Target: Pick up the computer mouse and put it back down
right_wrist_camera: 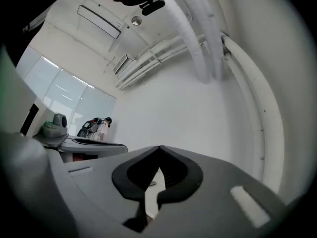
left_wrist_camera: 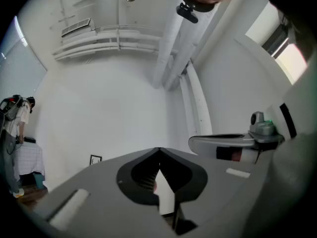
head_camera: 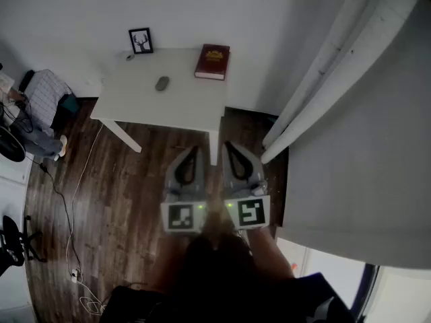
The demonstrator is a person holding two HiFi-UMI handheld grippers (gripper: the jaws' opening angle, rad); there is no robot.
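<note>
A grey computer mouse (head_camera: pixel 162 83) lies on a white table (head_camera: pixel 135 106) at the far middle of the head view. My left gripper (head_camera: pixel 195 149) and right gripper (head_camera: pixel 227 145) hang side by side above the dark wood floor, well short of the table. Both are shut with nothing between the jaws. In the left gripper view the left gripper (left_wrist_camera: pixel 159 150) has its tips touching, aimed at the white wall. The right gripper (right_wrist_camera: pixel 159 148) is likewise shut in the right gripper view. The mouse shows in neither gripper view.
A red book (head_camera: pixel 213 62) lies at the table's far right corner, a small framed picture (head_camera: pixel 141 40) and a small round object (head_camera: pixel 130 56) at its back edge. White pipes (head_camera: pixel 323 79) run along the right wall. Cables (head_camera: pixel 67 200) trail on the floor; a person (left_wrist_camera: pixel 12 133) stands far left.
</note>
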